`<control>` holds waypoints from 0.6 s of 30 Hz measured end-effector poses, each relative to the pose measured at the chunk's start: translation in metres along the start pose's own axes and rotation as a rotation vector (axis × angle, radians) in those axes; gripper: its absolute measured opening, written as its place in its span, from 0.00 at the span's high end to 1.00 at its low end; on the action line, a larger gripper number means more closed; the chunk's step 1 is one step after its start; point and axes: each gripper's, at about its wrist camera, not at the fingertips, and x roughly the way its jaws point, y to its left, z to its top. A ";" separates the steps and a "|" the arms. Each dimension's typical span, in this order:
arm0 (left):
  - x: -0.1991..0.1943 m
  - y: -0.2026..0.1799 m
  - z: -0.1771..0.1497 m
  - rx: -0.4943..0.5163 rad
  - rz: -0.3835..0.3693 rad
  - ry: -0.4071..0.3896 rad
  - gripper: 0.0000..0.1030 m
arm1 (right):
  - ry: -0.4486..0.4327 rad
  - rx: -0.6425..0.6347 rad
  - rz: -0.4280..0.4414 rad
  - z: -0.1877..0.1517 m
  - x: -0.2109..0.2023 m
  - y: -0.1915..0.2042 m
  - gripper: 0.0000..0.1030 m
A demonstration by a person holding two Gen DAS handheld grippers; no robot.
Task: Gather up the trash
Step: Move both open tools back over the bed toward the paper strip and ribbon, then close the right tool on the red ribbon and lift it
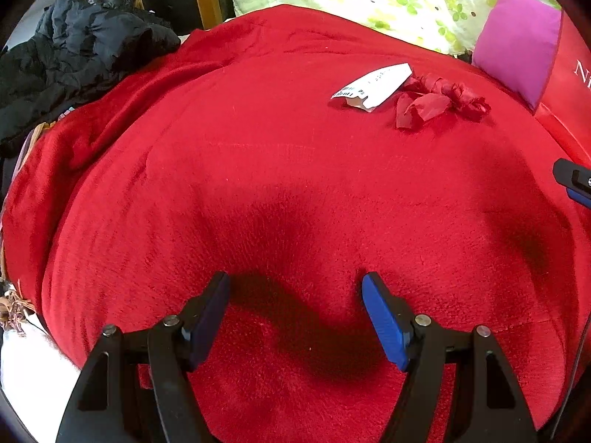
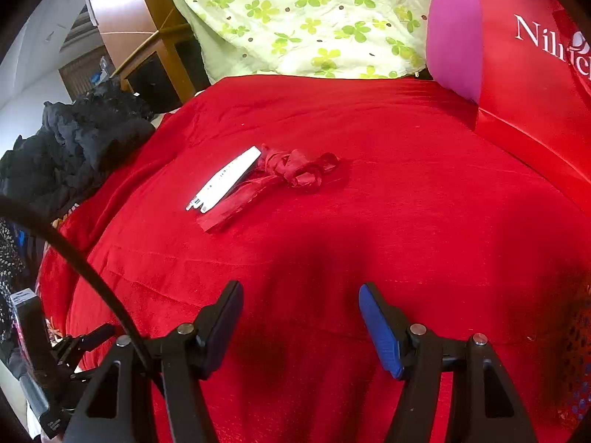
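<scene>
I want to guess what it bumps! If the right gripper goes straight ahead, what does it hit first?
Probably the red blanket first; the right gripper points slightly downward. The ribbon lies farther on, slightly left.

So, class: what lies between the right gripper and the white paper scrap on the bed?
Only bare red blanket lies between the open right gripper and the white paper scrap; the right wrist view shows it.

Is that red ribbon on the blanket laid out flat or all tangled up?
Tangled. The red ribbon is bunched into knotted loops, with one flat tail trailing beside the white paper wrapper on the red blanket.
</scene>
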 end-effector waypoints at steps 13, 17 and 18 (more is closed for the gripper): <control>0.007 0.004 -0.004 0.000 -0.057 -0.024 0.15 | -0.021 -0.032 0.035 0.006 0.005 0.008 0.33; 0.009 0.006 -0.009 0.013 -0.111 -0.052 0.07 | -0.042 -0.030 0.058 0.020 0.010 0.006 0.33; 0.010 0.005 -0.011 0.023 -0.119 -0.063 0.05 | -0.045 -0.028 0.061 0.025 0.013 0.005 0.33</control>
